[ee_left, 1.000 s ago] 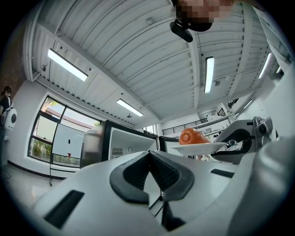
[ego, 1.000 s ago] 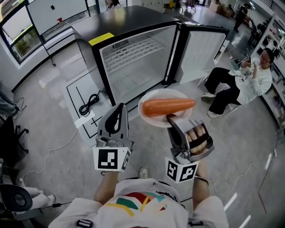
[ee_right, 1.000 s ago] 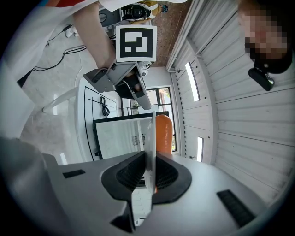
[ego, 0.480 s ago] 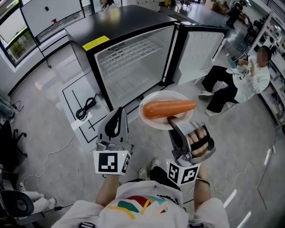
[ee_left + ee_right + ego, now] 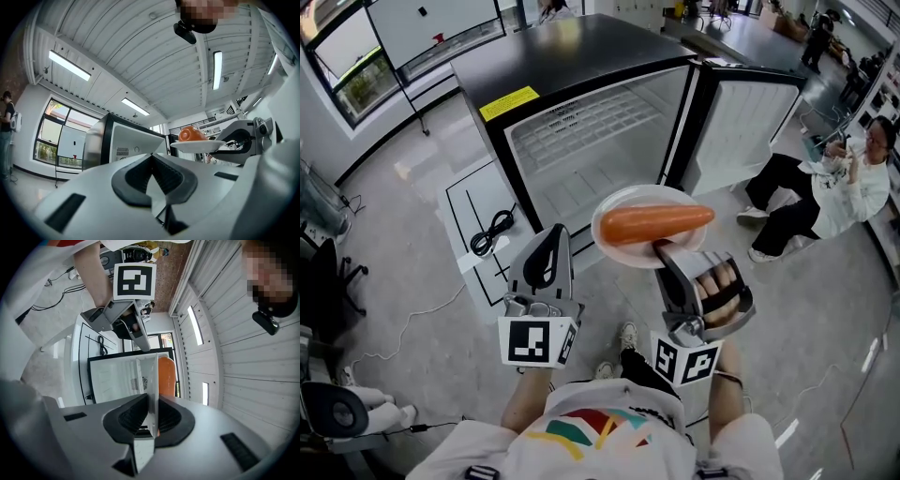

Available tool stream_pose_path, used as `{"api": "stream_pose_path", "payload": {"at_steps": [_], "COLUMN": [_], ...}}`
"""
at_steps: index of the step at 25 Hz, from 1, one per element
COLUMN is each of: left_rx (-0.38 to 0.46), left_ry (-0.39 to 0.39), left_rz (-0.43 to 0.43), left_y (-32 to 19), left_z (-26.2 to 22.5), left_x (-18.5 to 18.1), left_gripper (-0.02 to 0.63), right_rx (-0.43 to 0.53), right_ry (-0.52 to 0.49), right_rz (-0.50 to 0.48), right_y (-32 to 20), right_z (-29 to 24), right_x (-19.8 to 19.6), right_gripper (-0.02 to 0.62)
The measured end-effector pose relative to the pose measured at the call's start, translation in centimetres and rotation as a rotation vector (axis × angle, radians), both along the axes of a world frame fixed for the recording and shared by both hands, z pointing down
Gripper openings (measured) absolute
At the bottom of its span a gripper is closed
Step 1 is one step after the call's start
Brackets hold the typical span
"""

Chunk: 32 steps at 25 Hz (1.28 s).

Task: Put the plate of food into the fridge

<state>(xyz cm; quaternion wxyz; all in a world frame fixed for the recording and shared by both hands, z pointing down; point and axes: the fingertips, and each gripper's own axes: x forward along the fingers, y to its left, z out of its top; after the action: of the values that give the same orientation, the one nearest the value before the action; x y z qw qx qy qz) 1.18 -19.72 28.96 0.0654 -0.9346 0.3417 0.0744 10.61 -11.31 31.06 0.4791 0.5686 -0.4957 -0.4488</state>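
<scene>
A white plate [image 5: 621, 217] with an orange carrot [image 5: 654, 223] lying on it hangs in front of the open fridge [image 5: 581, 141]. My right gripper [image 5: 659, 249] is shut on the plate's near rim. In the right gripper view the plate [image 5: 151, 380] stands edge-on between the pads of that gripper [image 5: 150, 401], with the carrot [image 5: 166, 376] beyond. My left gripper [image 5: 554, 230] is left of the plate, shut with nothing in it. In the left gripper view its jaws meet [image 5: 152, 158], and the plate [image 5: 197, 146] with the carrot [image 5: 191, 134] shows at the right.
The fridge door [image 5: 750, 122] swings open to the right, and a white wire shelf [image 5: 581, 127] shows inside. A seated person [image 5: 844, 183] is at the far right. A black cable [image 5: 492, 230] lies on the floor left of the fridge.
Both grippers and the plate have drifted a little closer to the fridge opening. The right gripper's hold on the plate rim is the same, and the left gripper stays shut.
</scene>
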Motion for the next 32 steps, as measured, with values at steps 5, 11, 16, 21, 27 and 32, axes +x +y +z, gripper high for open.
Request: {"api": "stream_pose_path", "payload": {"at_steps": [5, 11, 16, 21, 27, 32], "left_rx": [0.003, -0.005, -0.029, -0.044, -0.033, -0.072], "left_ry": [0.005, -0.004, -0.013, -0.021, -0.059, -0.067], "left_rz": [-0.026, -0.06, -0.111, -0.157, -0.205, -0.253], "left_y": [-2.0, -4.9, -6.8, -8.8, -9.7, -9.9], "left_z": [-0.2, -0.1, 0.5, 0.9, 1.0, 1.6], "left_x": [1.7, 4.9, 6.3, 7.7, 9.7, 9.0], "left_gripper": [0.006, 0.006, 0.006, 0.006, 0.007, 0.006], "right_rx": [0.01, -0.003, -0.012, -0.025, -0.017, -0.029], "right_ry": [0.003, 0.007, 0.007, 0.001, -0.021, -0.013], "right_rz": [-0.027, -0.051, -0.084, -0.119, -0.163, -0.228], "right_y": [-2.2, -5.4, -7.6, -9.4, -11.0, -12.1], "right_z": [-0.5, -0.5, -0.5, -0.1, -0.2, 0.2], "right_x": [2.0, 5.8, 8.1, 10.0, 12.2, 12.1], "right_gripper": [0.034, 0.034, 0.034, 0.034, 0.034, 0.034]}}
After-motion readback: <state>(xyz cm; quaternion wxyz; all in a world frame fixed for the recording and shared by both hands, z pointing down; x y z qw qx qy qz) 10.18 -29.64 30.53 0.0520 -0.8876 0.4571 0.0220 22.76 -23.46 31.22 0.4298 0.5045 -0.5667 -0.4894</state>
